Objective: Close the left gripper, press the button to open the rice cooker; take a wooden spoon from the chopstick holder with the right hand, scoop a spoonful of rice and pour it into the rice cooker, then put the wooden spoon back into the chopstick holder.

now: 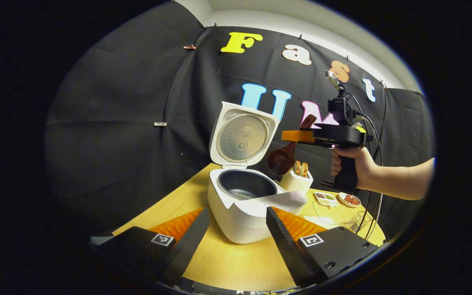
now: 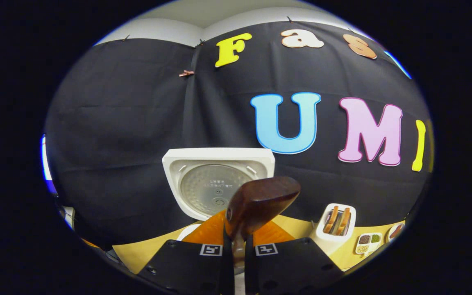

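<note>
The white rice cooker (image 1: 240, 213) stands open on the wooden table, its lid (image 1: 242, 137) upright and the dark inner pot (image 1: 246, 184) showing. My left gripper (image 1: 238, 212) is open, low in front of the cooker, with nothing between its fingers. A hand holds my right gripper (image 1: 299, 136) above the white chopstick holder (image 1: 297, 180), to the right of the pot. It is shut on the wooden spoon (image 1: 282, 159), whose bowl hangs down to the left. In the right gripper view the spoon (image 2: 260, 200) rises from between the shut fingers of my right gripper (image 2: 236, 241), with the lid (image 2: 217, 180) behind. What the spoon's bowl holds cannot be told.
The chopstick holder (image 2: 335, 223) holds other wooden utensils. A divided dish of grains (image 1: 326, 198), a small round dish (image 1: 349, 199) and a wire rack (image 1: 359, 221) lie at the table's right. Cables hang from the right gripper. The black cloth wall is close behind.
</note>
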The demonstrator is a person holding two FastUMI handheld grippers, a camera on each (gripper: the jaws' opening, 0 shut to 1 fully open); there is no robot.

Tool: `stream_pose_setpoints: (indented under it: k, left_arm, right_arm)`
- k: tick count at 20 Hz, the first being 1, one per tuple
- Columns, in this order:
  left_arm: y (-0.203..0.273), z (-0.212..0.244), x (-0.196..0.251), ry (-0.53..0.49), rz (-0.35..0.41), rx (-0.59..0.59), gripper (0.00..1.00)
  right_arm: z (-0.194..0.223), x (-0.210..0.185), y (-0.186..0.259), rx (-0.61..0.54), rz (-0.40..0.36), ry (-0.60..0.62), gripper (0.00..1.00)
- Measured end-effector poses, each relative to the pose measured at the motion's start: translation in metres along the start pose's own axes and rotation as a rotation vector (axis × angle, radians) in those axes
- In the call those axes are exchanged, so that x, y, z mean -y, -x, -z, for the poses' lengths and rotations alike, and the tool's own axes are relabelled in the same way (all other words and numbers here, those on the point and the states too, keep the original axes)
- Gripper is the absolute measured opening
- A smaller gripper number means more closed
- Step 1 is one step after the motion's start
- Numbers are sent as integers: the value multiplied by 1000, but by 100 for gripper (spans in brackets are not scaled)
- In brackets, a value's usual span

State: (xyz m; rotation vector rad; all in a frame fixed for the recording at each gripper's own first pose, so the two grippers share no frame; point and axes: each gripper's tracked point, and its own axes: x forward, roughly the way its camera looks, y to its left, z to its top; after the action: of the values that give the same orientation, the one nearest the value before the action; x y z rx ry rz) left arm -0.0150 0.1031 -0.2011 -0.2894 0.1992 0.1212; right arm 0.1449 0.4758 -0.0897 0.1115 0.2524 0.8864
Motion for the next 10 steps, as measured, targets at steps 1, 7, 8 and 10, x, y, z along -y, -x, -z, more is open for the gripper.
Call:
stream_pose_setpoints:
  k: [1,7,8,10]
  left_arm:
    - [1,0,3,8,3,-2,96]
    - [10,-5,33,-40,58,18,96]
    - [9,-4,40,-48,75,19,96]
    - [3,-2,55,-53,107,12,95]
  right_arm:
    - [-3,7,8,2,17,-16,14]
    - [-20,74,81,17,151,-131,14]
    - [-21,92,95,20,186,-138,14]
    - [-20,131,128,23,263,-154,14]
